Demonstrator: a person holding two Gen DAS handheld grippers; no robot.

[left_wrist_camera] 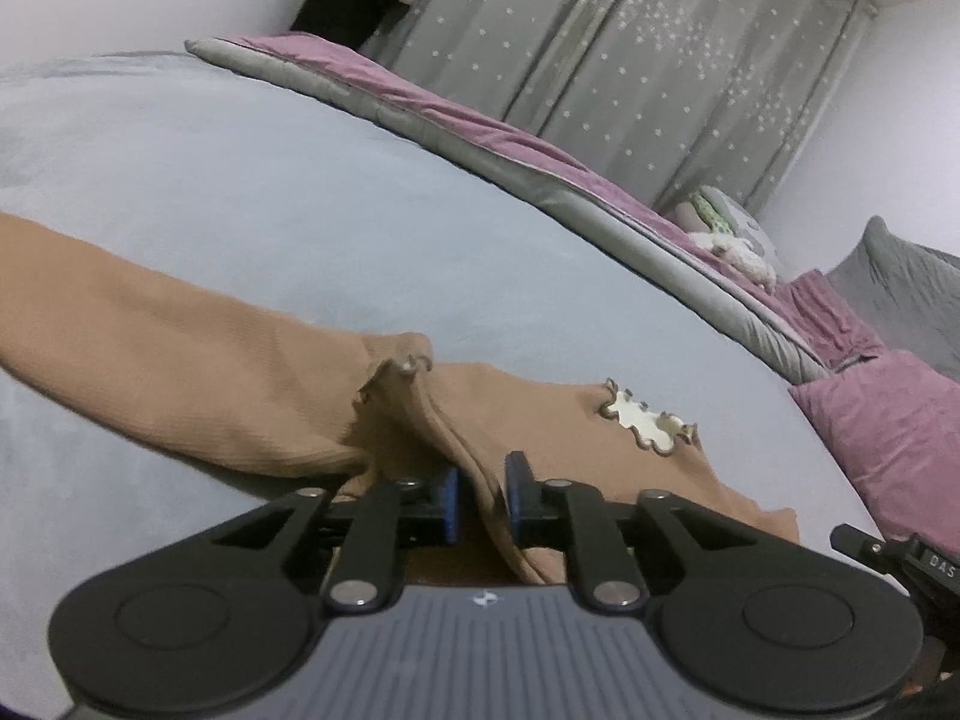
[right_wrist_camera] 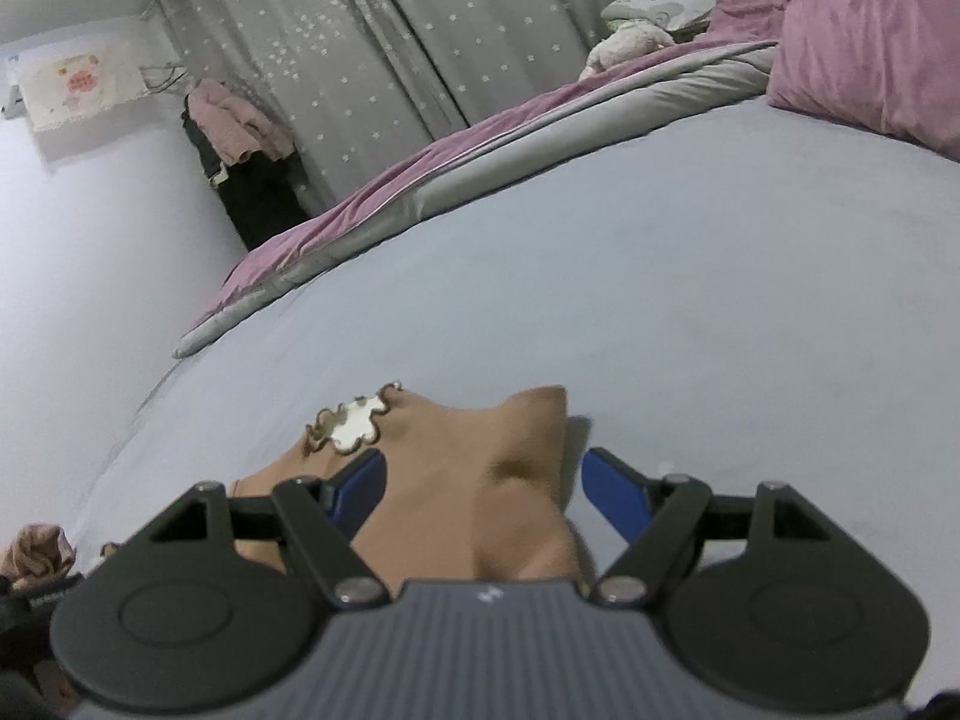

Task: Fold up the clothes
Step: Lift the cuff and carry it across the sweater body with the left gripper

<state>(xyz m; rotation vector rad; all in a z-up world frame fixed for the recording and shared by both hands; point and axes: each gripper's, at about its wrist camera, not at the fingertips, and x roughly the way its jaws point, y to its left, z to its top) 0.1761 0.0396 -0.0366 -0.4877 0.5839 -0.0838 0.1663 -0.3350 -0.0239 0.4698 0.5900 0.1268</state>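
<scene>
On the bed (left_wrist_camera: pixel 240 192) near its front edge, your tan garment (left_wrist_camera: pixel 180 348) spread flat, your left claw (left_wrist_camera: pixel 483 498) clamped on a raised fold, your right claw (right_wrist_camera: pixel 483 492) spread wide over another bunched corner, not gripping.

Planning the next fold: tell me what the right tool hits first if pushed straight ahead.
The right tool stands open over a raised fold of the tan garment, so it probably meets that cloth first. Beyond lies bare bed sheet; depth is unclear.
</scene>
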